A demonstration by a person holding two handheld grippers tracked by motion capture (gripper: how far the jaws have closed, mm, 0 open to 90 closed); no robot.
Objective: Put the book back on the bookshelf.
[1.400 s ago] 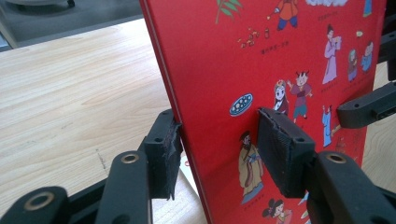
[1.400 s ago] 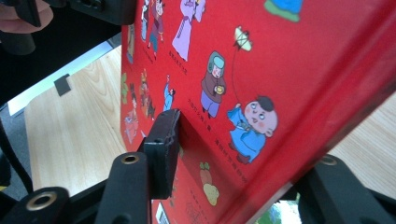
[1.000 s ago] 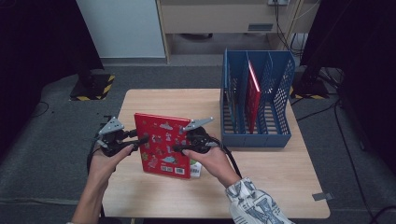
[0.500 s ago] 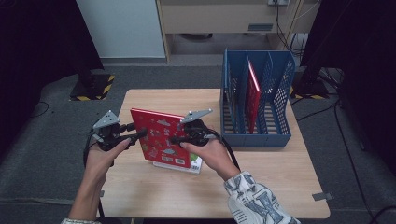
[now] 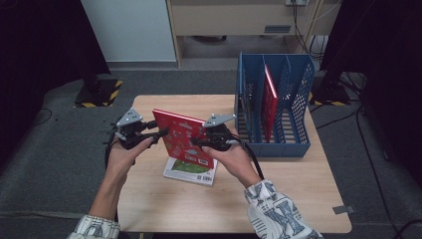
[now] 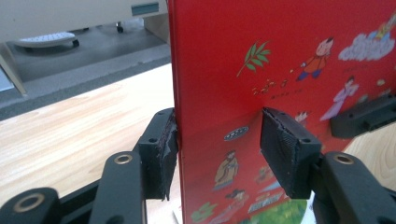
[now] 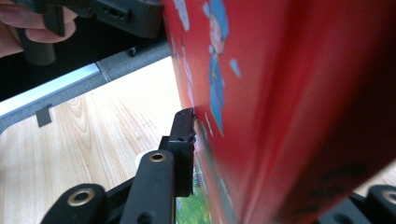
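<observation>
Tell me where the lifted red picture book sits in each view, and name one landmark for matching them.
High view: red picture book held above the table's middle, tilted, between the two hand-held grippers.
Left gripper view: right of centre, its edge between the black jaws.
Right gripper view: the right half, blurred and close.
Shared landmark: the light wooden table.

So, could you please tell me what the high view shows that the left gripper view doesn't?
The high view adds the blue file rack with a red book standing inside, and a book lying flat on the table. The left gripper view adds cartoon figures on the cover and a close look at the left gripper, jaws just opening, one pad seemingly off the cover. Both share the raised red book and the table.
</observation>
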